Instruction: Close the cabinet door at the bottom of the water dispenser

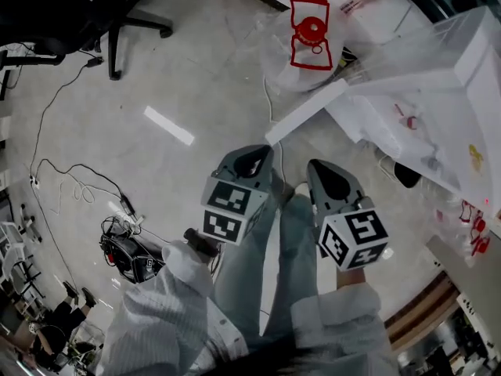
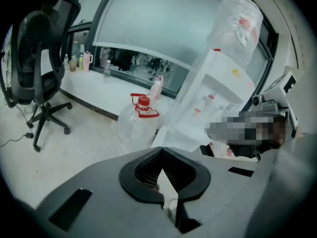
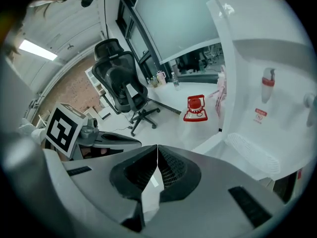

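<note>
The white water dispenser [image 1: 438, 92] stands at the right, and its bottom cabinet door [image 1: 305, 112] swings out over the floor as a white panel. My left gripper [image 1: 261, 152] and right gripper [image 1: 316, 168] hang side by side just short of the door's free edge, both pointing down towards it. In the left gripper view the left gripper [image 2: 161, 152] is shut with nothing between its jaws, and the door [image 2: 173, 130] lies just beyond it. The right gripper [image 3: 157, 150] is also shut and empty, with the door [image 3: 210, 142] and the dispenser [image 3: 262, 58] ahead to its right.
An empty clear water jug [image 1: 311, 34] with a red cap and handle stands on the floor behind the door. A black office chair [image 1: 102, 6] is at the far left. Cables and a power strip [image 1: 125, 210] lie on the floor at the left. The person's jeans-clad legs are under the grippers.
</note>
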